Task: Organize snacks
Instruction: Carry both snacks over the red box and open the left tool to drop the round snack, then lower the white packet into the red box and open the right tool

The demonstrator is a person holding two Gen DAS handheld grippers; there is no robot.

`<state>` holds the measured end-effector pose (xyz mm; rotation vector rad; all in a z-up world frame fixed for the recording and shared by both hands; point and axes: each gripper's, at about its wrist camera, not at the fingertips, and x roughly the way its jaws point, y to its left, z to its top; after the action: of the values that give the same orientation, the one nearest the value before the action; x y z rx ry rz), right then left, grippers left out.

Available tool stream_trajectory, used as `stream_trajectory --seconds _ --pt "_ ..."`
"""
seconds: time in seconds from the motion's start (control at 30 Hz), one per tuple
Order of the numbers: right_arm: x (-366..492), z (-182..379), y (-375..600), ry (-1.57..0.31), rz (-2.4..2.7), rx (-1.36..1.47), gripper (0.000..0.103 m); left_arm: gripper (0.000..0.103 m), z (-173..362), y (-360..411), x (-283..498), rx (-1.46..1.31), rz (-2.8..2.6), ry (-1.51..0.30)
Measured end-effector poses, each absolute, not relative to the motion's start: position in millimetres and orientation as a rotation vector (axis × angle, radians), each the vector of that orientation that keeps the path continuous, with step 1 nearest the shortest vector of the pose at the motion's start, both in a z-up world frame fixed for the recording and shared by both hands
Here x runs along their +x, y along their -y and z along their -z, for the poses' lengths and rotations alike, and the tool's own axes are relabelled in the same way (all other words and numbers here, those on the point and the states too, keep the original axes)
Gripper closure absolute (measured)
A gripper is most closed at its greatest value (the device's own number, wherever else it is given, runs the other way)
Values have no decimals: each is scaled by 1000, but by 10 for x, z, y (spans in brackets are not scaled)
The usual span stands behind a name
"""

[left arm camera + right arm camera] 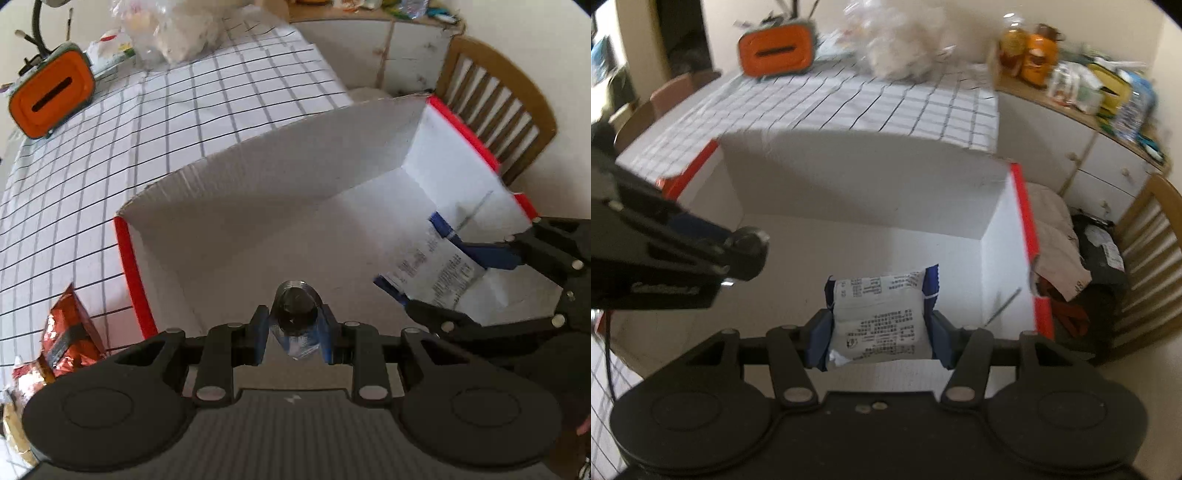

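A white cardboard box with red rims (pixel 236 206) (pixel 864 188) stands open on the checked tablecloth. My left gripper (pixel 294 330) is shut on a small clear snack with a dark round end (pixel 295 310), held over the box's near side; it also shows from the right wrist view (pixel 748 253). My right gripper (pixel 879 336) is shut on a white and blue snack packet (pixel 881 317) with printed text, held inside the box above its floor. In the left wrist view that packet (pixel 434 264) and the right gripper (pixel 461 280) sit at the box's right side.
A red foil snack bag (pixel 70 332) lies on the tablecloth (pixel 110 166) left of the box. An orange tissue box (pixel 50 94) (pixel 775 50) and clear plastic bags (pixel 181 33) stand at the table's far end. A wooden chair (pixel 498 110) and a cluttered sideboard (pixel 1082 96) are to the right.
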<state>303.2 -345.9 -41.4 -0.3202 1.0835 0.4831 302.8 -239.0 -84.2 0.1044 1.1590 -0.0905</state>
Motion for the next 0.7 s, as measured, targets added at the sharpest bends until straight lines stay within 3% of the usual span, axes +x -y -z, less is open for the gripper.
stream_trajectory --seconds 0.37,0.63,0.7 --pt "3202 577 3390 -1217 -526 -353 46 75 1078 2530 3255 175 76 -1329" --pt "3325 638 3451 -1264 -524 -308 46 75 1128 2531 3296 175 69 -1356" --pt "3320 628 3467 -1263 -519 -299 46 71 1112 2516 3293 163 76 -1350"
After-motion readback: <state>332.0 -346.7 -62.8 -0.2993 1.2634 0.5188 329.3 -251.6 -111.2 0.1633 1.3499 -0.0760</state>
